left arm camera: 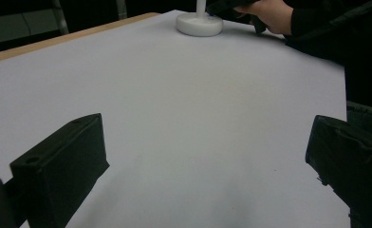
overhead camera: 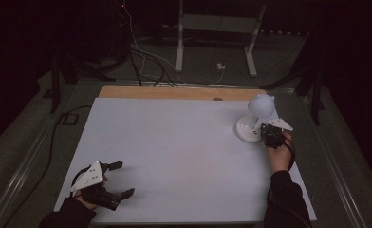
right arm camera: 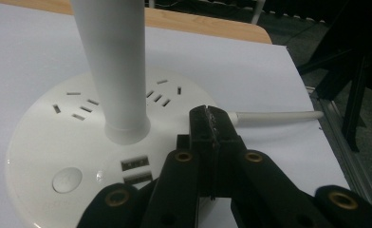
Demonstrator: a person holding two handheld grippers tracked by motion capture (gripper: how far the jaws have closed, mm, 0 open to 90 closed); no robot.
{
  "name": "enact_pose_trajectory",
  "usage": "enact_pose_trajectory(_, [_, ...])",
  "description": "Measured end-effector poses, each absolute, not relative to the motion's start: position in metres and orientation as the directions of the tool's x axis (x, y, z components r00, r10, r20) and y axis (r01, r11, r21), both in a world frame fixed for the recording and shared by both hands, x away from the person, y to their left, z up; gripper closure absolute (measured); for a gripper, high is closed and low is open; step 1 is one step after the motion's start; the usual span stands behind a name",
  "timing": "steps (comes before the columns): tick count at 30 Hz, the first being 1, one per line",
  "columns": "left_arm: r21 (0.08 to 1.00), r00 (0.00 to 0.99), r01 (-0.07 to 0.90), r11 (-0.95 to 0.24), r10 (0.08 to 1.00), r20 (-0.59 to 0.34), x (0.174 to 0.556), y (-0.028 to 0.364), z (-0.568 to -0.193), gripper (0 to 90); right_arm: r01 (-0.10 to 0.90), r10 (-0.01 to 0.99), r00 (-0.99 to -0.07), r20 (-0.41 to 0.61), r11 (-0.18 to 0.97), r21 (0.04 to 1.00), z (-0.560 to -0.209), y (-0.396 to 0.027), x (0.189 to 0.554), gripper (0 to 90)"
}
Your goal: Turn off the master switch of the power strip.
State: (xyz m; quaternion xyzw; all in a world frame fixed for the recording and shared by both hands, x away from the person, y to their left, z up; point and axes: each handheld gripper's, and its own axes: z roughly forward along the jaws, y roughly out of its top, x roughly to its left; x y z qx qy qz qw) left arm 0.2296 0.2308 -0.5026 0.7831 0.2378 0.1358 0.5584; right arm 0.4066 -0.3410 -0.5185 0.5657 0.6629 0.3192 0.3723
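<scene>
A white desk lamp stands at the far right of the white table [overhead camera: 174, 156]: a round head [overhead camera: 261, 104] on a stem [right arm camera: 110, 61] above a round base [right arm camera: 46, 142] with socket slots, two USB ports [right arm camera: 136, 171] and a round button [right arm camera: 67, 179]. Its white cable [right arm camera: 279, 116] runs off to the right. My right gripper [overhead camera: 263, 129] is shut, jaws pressed together with nothing seen between them; its tips [right arm camera: 211, 114] hover over the base's rim beside the cable. My left gripper [overhead camera: 122, 179] rests at the near left, open and empty [left arm camera: 205, 166], facing the lamp base [left arm camera: 199, 23].
A bare wooden strip [overhead camera: 174, 92] runs along the table's far edge. Behind it on the dark floor stand a white frame [overhead camera: 212, 28] and loose cables [overhead camera: 146, 61]. A metal rail [overhead camera: 336, 166] borders the table's right side.
</scene>
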Motion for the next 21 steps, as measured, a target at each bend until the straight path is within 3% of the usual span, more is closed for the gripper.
enact_pose_trajectory(21, [0.942,0.845,0.215,-0.259,0.532,-0.047,0.2292,0.2311,-0.5021,0.4,0.517,0.987,-0.093,-0.132,0.161,0.841,-0.5179,-0.3420,0.4075,90.0])
